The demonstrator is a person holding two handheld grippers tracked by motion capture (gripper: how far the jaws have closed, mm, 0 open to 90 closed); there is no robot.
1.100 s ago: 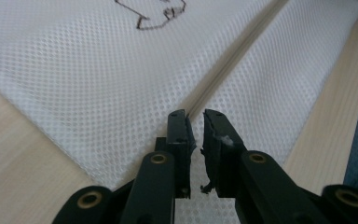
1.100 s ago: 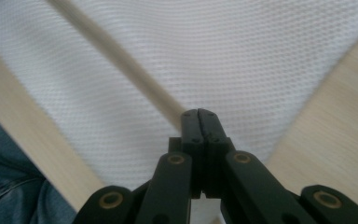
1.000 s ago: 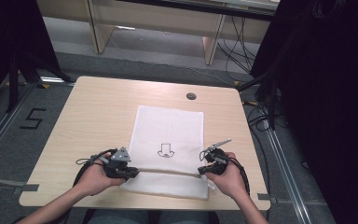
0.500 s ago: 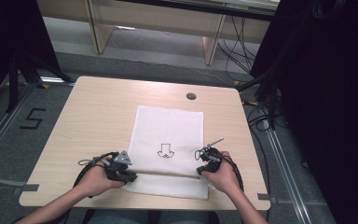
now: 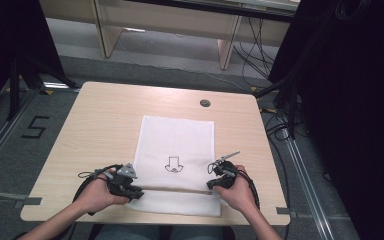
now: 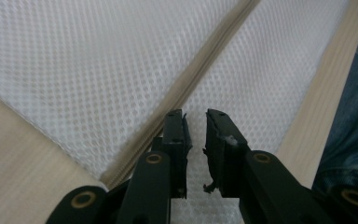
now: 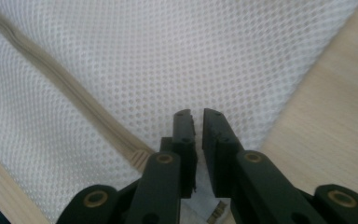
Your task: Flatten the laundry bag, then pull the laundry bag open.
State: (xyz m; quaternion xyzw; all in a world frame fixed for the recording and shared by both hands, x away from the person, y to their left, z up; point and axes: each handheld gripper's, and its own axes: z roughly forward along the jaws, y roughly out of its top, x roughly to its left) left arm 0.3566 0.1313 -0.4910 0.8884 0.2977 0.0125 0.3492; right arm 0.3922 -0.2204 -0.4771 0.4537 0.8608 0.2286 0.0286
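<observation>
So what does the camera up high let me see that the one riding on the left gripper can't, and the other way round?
The high view takes in the whole wooden table, both hands, the right gripper, an arrow print on the white mesh cloth, and the floor beyond. The left gripper view gets in close: the cloth's fine dotted weave, and the narrow gap where the jaws of the left gripper have just been opening with nothing between them. Both show the cloth, its beige seam strip and the table.
</observation>
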